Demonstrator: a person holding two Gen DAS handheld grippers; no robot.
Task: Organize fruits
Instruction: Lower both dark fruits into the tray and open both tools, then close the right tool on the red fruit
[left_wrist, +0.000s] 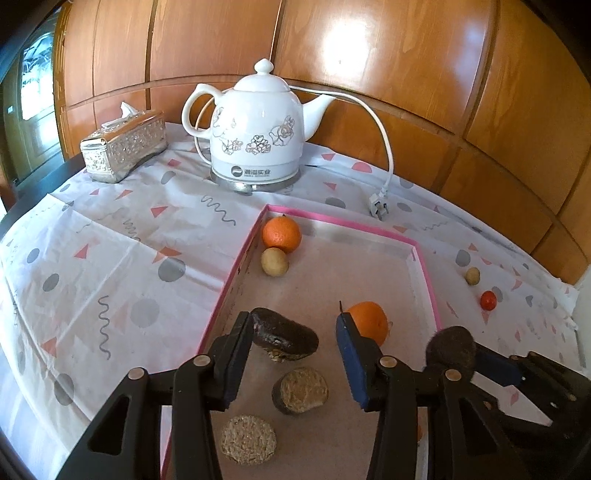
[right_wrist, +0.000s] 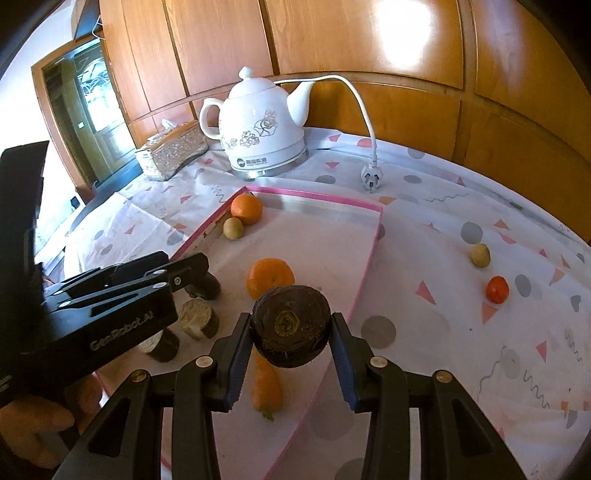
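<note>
**Right claw carrying a dark chunk over the tray — set it down clean**

You're holding a dark brown root chunk (right_wrist: 291, 326) in the right gripper (right_wrist: 291, 354), pads pressing on both its sides, cut face toward the lens. It's hanging above the near part of the pink-edged tray (right_wrist: 371, 251), over a carrot (right_wrist: 266, 386) lying on the tray floor.

Left gripper (left_wrist: 291, 354) is standing partly open with nothing clamped. Its left pad is touching or just beside another dark piece (left_wrist: 284, 338) resting on the tray; I can't tell which.

Doing this step well, my read:
- Pick a bare patch, likely between the carrot and the near orange (right_wrist: 270, 277). Don't drop it on the carrot.
- Go low before releasing; the chunk is round-sided and could roll toward the tray edge.
- The left claw is crowding the same corner. Keep the two tools apart so they aren't knocking the two cut pieces (left_wrist: 301, 391) (left_wrist: 248, 439).

What each view is giving you:
- Right wrist: shows the grip itself, the carrot, and the left tool from the side.
- Left wrist: hides the carrot, shows the held chunk only as a dark blob (left_wrist: 450, 349) at the right edge, but gives the empty gap between the left pads and the tray floor plainly.
- Both are showing the far orange (left_wrist: 281, 234) and small yellowish fruit (left_wrist: 274, 262) in the tray's far corner, plus a second yellowish fruit (right_wrist: 480, 254) and small red-orange one (right_wrist: 496, 290) sitting outside on the tablecloth (right_wrist: 424, 221), still to be collected.
</note>
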